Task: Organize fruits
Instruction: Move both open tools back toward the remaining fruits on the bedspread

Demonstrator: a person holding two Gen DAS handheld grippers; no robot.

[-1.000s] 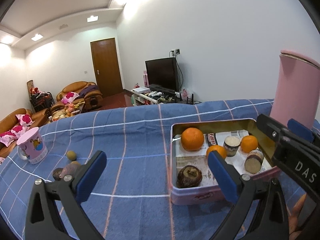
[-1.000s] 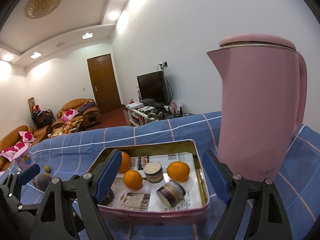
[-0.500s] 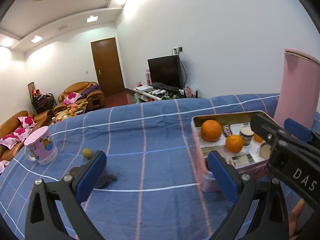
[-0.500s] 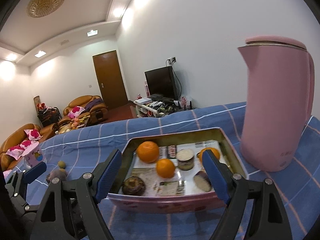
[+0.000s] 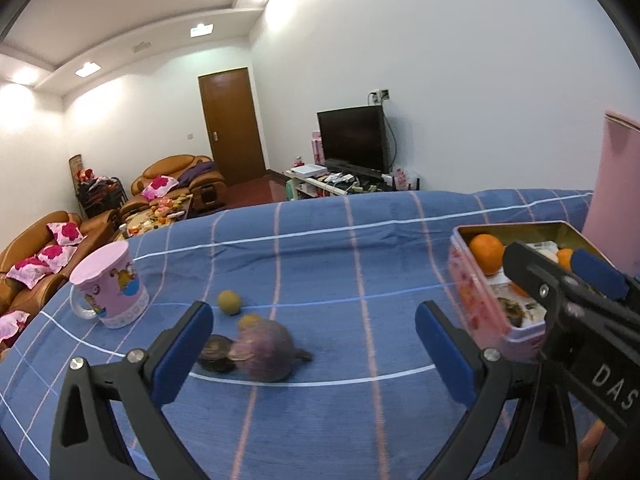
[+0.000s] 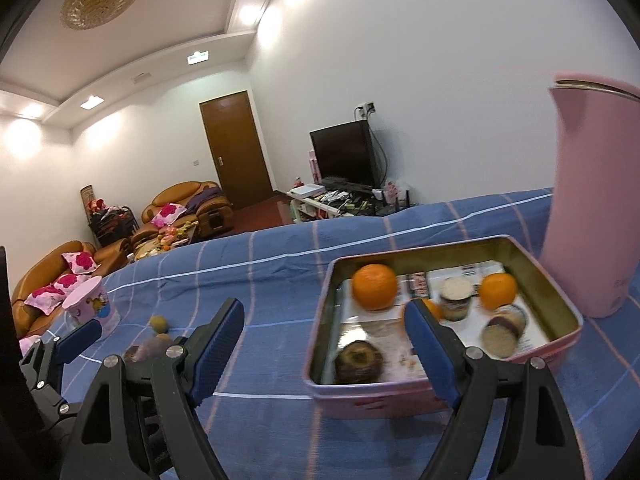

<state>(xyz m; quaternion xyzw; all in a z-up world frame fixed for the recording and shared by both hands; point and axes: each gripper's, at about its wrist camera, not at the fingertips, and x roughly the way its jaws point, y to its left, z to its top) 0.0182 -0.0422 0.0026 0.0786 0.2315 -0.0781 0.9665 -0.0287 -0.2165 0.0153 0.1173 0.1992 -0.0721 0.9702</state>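
Note:
A pink tin [image 6: 444, 398] on the blue checked cloth holds oranges [image 6: 375, 286], a dark round fruit [image 6: 358, 361] and cut pieces. In the left wrist view the tin [image 5: 476, 284] is at the right. Loose on the cloth lie a purple fruit [image 5: 264, 350], a dark flat fruit [image 5: 216, 358] and two small yellow-green ones [image 5: 229, 302]. My left gripper [image 5: 314, 338] is open just in front of the purple fruit, which lies left of centre between the fingers. My right gripper [image 6: 324, 338] is open, empty, by the tin's near left corner.
A pink printed mug [image 5: 110, 286] stands at the left of the cloth. A tall pink kettle [image 6: 592, 208] rises behind the tin at the right. The right gripper's black frame [image 5: 568, 304] crosses the left wrist view in front of the tin. Sofas and a TV stand beyond.
Both grippers have swung left across the cloth. The tin has slid toward the right of both views, and the loose fruits now sit between the left gripper's fingers.

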